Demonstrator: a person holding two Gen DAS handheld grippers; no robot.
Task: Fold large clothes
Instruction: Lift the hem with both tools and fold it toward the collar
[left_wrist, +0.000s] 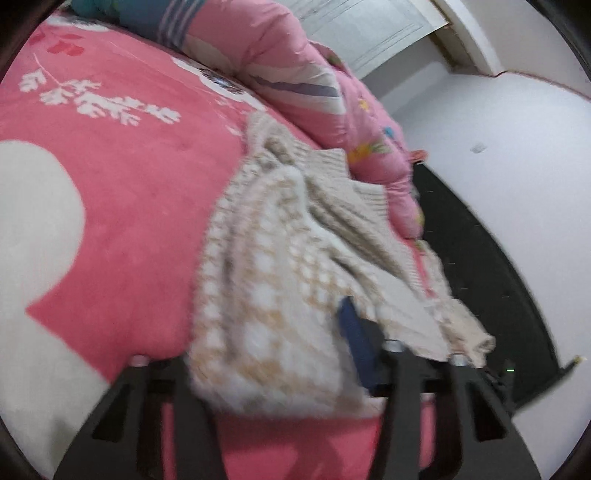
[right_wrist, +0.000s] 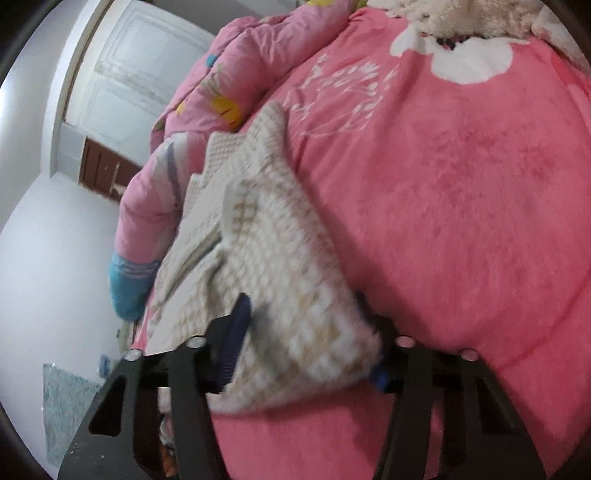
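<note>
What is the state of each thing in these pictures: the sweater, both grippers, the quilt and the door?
Knit sweater: lying crumpled on the pink bedspread, near edge between both grippers' fingers.
Left gripper: fingers closed on the sweater's edge.
Right gripper: fingers closed on the sweater's edge.
Pink quilt: bunched up beside the sweater.
White door: shut.

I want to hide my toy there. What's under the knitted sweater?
The knitted sweater lies on the pink blanket, which shows all around it. One edge rests against the pink quilt. Anything tucked beneath its middle is covered, so I cannot tell.
</note>
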